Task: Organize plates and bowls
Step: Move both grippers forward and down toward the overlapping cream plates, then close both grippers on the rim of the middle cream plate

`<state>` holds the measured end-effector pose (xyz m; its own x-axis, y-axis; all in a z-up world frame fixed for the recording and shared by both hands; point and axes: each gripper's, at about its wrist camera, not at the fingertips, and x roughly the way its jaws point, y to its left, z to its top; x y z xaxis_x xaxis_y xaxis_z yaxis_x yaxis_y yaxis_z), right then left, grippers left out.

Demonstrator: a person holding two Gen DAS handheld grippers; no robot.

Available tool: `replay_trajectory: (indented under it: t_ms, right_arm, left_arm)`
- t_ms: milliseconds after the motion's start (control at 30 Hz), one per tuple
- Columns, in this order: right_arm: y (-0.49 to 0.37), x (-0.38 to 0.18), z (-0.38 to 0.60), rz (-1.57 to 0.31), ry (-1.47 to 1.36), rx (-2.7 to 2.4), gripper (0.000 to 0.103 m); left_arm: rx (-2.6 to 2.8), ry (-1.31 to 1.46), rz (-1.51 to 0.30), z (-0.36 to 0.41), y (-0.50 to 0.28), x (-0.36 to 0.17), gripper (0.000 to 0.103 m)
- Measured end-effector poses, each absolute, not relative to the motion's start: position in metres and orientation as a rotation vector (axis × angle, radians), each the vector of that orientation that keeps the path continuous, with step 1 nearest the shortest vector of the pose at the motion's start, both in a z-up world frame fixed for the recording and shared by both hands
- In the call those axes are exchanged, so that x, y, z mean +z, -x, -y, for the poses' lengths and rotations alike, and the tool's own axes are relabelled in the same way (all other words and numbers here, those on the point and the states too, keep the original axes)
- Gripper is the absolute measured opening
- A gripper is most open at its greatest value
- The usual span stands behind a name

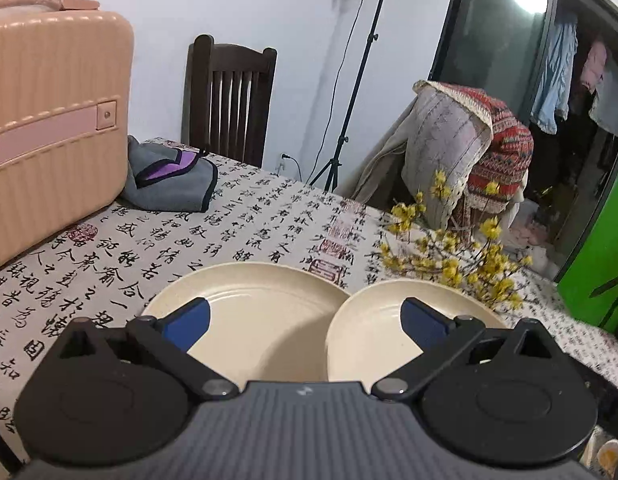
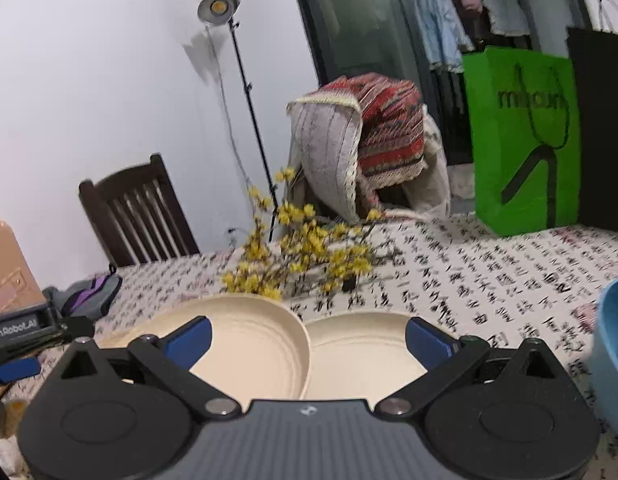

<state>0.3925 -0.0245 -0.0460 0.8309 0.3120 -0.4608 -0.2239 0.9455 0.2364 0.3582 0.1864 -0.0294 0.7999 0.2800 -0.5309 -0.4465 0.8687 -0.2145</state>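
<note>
Two cream plates lie side by side on the calligraphy-print tablecloth. In the left wrist view the larger plate point(image 1: 261, 320) is at centre and the smaller plate point(image 1: 373, 340) to its right, their rims meeting. My left gripper point(image 1: 305, 320) hovers open over both, nothing between its blue pads. In the right wrist view the larger plate point(image 2: 249, 340) overlaps the rim of the smaller plate point(image 2: 357, 348). My right gripper point(image 2: 309, 338) stands open above them, holding nothing. A light blue bowl point(image 2: 613, 352) sits at the right edge. The other gripper point(image 2: 17, 344) shows at the far left.
A pink suitcase point(image 1: 49, 132) and a grey-purple cloth point(image 1: 169, 180) occupy the table's left. Yellow flower branches point(image 2: 305, 252) lie behind the plates. A green bag point(image 2: 525, 140) stands at the back right. A dark wooden chair point(image 1: 229, 96), light stand point(image 1: 357, 80) and draped chair point(image 2: 365, 148) lie beyond the table.
</note>
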Motion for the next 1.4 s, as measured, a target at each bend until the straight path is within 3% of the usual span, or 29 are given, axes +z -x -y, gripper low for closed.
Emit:
replay_trajectory:
  t_ms: [733,1400]
  right_arm:
    - [-0.405,-0.086,0.031,-0.528,-0.246,0.29,0.103]
    - [-0.411,-0.091,0.034,-0.558,-0.294,0.313,0.096]
  left_arm:
    - [0.335,0.314,-0.484,-0.173,-0.362,-0.064,0.103]
    - [0.296,0.345,-0.504,-0.175,-0.365,-0.071,0.103]
